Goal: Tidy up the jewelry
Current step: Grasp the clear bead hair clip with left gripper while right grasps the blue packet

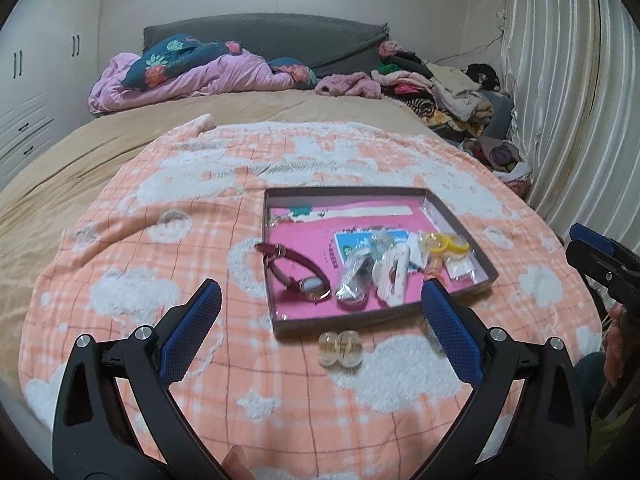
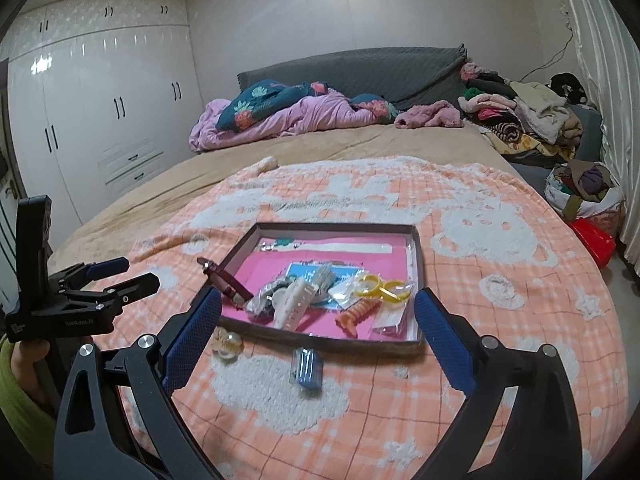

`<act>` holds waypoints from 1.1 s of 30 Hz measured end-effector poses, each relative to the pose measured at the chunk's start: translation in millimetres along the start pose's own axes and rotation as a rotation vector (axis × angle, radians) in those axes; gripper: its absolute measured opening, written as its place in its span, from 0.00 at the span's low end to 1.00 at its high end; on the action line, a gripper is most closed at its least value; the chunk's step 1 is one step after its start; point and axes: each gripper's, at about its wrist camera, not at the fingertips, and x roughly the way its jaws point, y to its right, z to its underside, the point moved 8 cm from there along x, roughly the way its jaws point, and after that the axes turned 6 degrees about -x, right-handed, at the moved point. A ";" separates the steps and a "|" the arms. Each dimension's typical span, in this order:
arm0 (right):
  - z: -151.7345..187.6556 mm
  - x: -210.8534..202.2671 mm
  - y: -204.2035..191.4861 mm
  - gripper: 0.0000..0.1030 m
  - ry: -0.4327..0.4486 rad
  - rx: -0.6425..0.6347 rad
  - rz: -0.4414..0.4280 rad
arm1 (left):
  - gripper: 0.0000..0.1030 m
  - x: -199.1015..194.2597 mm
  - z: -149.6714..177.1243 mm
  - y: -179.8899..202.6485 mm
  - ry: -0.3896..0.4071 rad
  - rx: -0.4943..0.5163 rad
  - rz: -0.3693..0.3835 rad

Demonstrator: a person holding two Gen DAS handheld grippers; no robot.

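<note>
A shallow box with a pink floor lies on the orange checked blanket. It holds a dark red watch draped over its left rim, a white hair claw, yellow rings, an orange spiral tie and small plastic bags. Just in front of the box lie a clear amber clip and a small blue clip. My left gripper hangs open over the amber clip. My right gripper is open above the blue clip, empty.
The blanket covers a tan bed with a pink quilt and a clothes pile at the far side. White wardrobes stand left, a curtain right. A red item lies on the floor.
</note>
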 end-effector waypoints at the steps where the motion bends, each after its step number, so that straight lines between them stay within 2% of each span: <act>1: 3.1 1.5 -1.3 0.93 -0.007 -0.004 0.000 | 0.91 0.5 2.1 -0.9 -0.004 0.000 -0.003; 14: 62.0 50.8 -20.1 0.93 -0.174 -0.051 -0.016 | 0.91 28.4 30.1 -17.8 -0.100 -0.011 -0.025; 16: 70.8 59.3 -23.4 0.88 -0.199 -0.062 -0.022 | 0.91 35.8 37.4 -18.8 -0.126 -0.010 -0.019; 23: 99.9 95.7 -27.2 0.83 -0.287 -0.062 -0.033 | 0.91 63.0 67.0 -13.9 -0.228 0.004 0.007; 29: 115.4 123.7 -21.1 0.56 -0.343 -0.027 -0.049 | 0.88 75.3 77.2 -16.8 -0.260 -0.009 0.015; 33: 115.7 125.9 -19.4 0.27 -0.334 -0.012 -0.077 | 0.84 84.1 81.5 -7.0 -0.263 0.016 0.029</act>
